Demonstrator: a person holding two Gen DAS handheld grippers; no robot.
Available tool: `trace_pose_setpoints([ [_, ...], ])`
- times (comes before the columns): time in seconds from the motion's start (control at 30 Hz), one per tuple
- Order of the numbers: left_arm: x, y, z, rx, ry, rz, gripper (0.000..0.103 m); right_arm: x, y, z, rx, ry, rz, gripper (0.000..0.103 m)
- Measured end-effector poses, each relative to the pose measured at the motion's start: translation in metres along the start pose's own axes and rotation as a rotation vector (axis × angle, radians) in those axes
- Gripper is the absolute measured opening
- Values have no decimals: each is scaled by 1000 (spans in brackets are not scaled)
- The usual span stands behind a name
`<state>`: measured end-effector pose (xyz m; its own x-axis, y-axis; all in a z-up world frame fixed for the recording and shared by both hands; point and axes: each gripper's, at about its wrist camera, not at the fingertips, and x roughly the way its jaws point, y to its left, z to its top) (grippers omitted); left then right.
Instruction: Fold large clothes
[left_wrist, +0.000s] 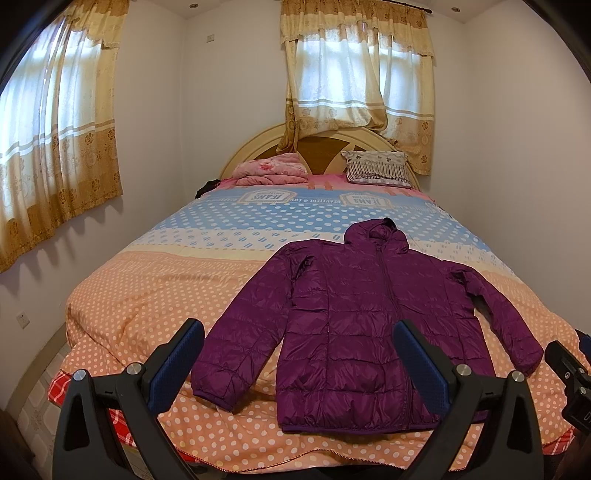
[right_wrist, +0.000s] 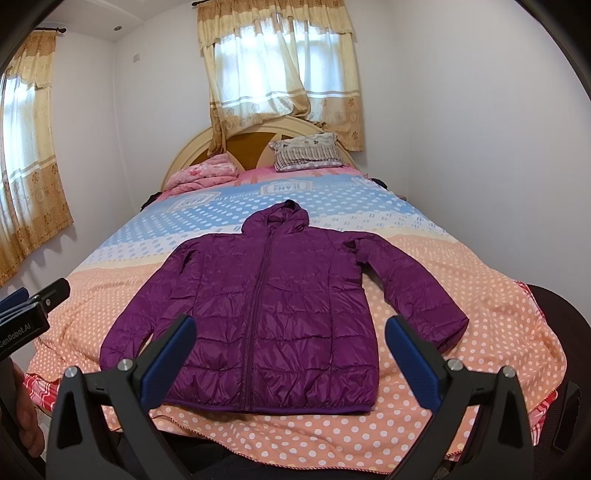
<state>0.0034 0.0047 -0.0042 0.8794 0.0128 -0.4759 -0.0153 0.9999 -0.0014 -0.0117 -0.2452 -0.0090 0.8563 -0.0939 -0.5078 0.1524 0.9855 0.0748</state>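
- The purple puffer jacket lies flat and face up on the polka-dot quilt, zipped shut, its hem toward the foot of the bed, its hood pointing away toward the headboard.
- Both sleeves are spread out from the jacket's body, the left sleeve and the right sleeve each lying on the quilt; no fold shows anywhere, so by my reading the folding has not begun and all of it remains.
- The left gripper hangs short of the jacket's hem with jaws wide apart, holding nothing.
- The right gripper is likewise spread wide and empty, short of the hem.
- Beyond the hood, a pillow and a pink blanket sit by the headboard.
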Motion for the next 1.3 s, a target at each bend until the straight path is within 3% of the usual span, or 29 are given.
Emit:
trace_pose_setpoints([
  [1.17, 6, 0, -2, -6, 16, -1, 102, 9, -3, -7, 19, 22, -6, 103],
  [1.3, 18, -4, -7, 14, 35, -14, 102, 17, -13, -7, 45, 45, 25, 103],
])
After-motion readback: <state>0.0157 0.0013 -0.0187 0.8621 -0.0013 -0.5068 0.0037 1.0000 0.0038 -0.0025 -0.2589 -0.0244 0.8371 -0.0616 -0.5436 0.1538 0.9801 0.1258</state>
